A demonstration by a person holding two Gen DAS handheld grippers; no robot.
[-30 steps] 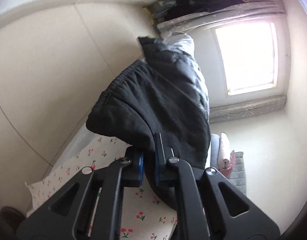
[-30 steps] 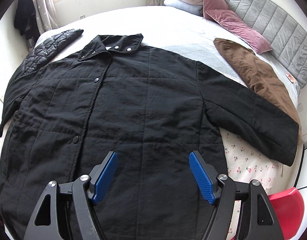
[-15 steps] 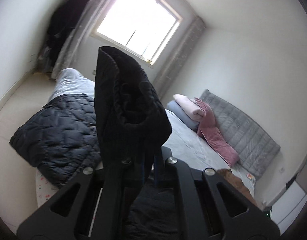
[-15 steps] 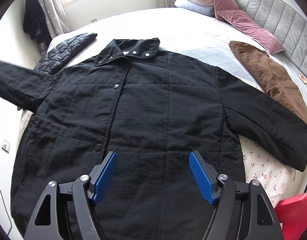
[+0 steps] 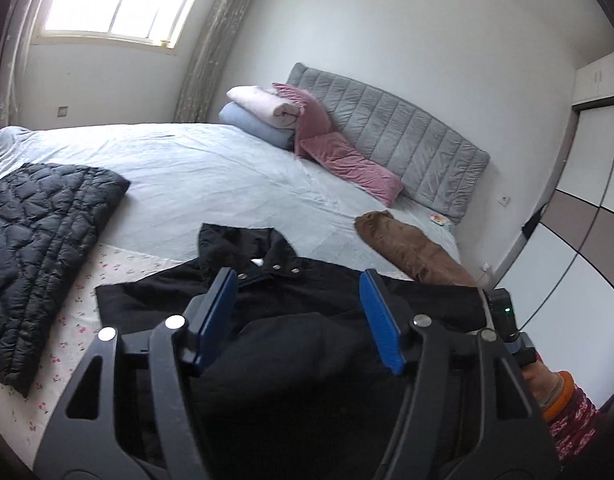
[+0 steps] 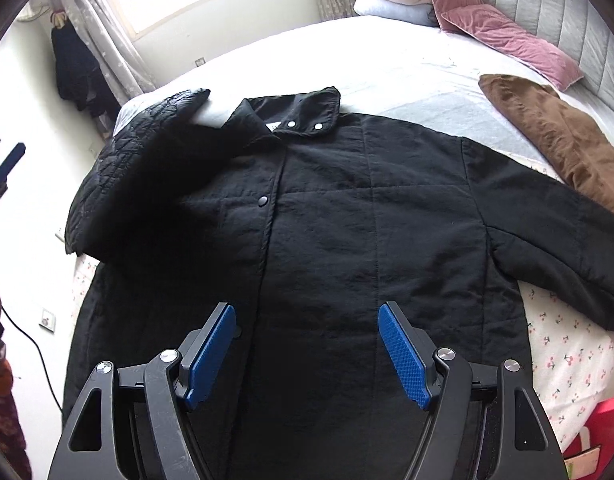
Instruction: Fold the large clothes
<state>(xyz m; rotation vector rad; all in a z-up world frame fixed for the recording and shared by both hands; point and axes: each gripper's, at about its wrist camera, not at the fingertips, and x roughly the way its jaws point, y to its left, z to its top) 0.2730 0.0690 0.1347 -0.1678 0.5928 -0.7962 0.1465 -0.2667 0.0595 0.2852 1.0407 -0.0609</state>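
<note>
A large black padded coat [image 6: 347,220] lies face up on the bed, collar toward the headboard. Its left sleeve is folded in over the chest; its right sleeve [image 6: 555,248] stretches out to the right. It also shows in the left wrist view [image 5: 299,344]. My left gripper [image 5: 299,320] is open and empty, just above the folded sleeve near the collar. My right gripper [image 6: 307,352] is open and empty, above the coat's lower front.
A black quilted jacket [image 5: 39,240] lies left of the coat, a brown garment [image 6: 555,136] to its right. Pink pillows [image 5: 347,164] and folded bedding [image 5: 263,116] rest against the grey headboard [image 5: 407,140]. A red object [image 6: 603,436] stands beside the bed.
My left gripper carried the left sleeve up and over onto the coat's chest, then opened and let it go. My right gripper stayed open over the coat.
</note>
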